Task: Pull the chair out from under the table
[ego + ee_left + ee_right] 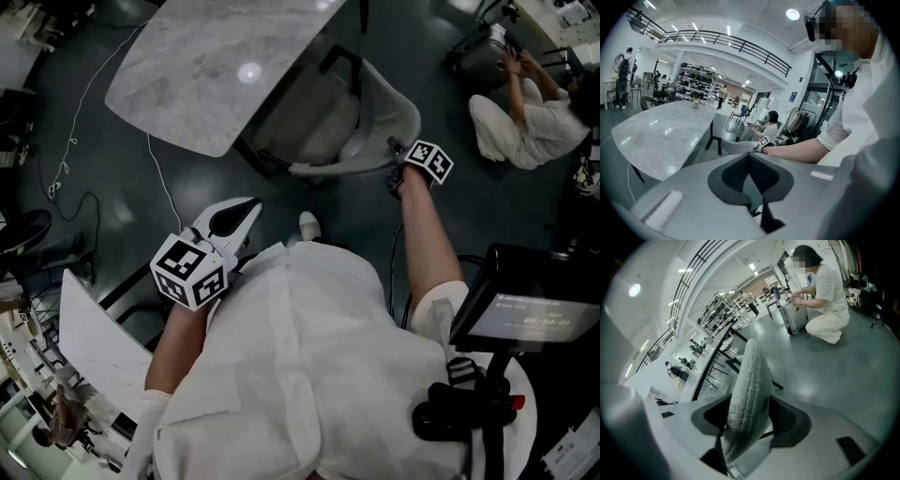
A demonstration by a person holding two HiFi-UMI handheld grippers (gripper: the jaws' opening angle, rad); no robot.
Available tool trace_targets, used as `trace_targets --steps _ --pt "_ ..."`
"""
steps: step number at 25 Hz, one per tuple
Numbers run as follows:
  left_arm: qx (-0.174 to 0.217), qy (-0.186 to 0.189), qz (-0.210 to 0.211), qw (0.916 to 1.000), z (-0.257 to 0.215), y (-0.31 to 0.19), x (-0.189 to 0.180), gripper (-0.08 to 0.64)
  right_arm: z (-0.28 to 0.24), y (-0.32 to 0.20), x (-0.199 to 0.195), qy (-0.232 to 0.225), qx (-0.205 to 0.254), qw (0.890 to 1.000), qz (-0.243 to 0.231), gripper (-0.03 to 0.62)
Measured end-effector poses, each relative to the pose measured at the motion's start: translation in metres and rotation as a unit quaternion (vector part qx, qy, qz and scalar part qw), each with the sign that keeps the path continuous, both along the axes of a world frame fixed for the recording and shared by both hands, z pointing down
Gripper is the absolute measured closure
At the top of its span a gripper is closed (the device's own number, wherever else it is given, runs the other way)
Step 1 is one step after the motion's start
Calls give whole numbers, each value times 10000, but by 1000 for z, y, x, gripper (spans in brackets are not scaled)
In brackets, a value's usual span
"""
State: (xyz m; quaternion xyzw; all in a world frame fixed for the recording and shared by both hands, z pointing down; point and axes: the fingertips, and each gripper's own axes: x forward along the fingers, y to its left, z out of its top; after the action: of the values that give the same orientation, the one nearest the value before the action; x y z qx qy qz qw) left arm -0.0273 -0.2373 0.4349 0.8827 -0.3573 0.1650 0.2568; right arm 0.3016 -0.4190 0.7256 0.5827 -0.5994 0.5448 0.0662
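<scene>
Here our right tool (pixel 750 401) stands wide open astride the back rim of the chair (pixel 380 117). The chair sits partly tucked under the marble worktop (pixel 206 66). Our left tool (pixel 749 157) is closed and empty.

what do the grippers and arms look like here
Left gripper and right gripper: pale grey-white shells, with dark pads inside the jaws. Each carries a white cube with black square markers. The person wears a white short-sleeved top.
</scene>
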Motion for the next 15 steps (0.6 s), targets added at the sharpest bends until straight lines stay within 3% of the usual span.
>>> trace_targets --steps 7,15 --pt "31 -102 -361 9993 -9 8 -20 552 11 -3 -9 -181 -175 9992 323 362" --pt "6 -187 -433 9989 -12 15 -27 552 15 6 -8 -47 -341 9986 393 430"
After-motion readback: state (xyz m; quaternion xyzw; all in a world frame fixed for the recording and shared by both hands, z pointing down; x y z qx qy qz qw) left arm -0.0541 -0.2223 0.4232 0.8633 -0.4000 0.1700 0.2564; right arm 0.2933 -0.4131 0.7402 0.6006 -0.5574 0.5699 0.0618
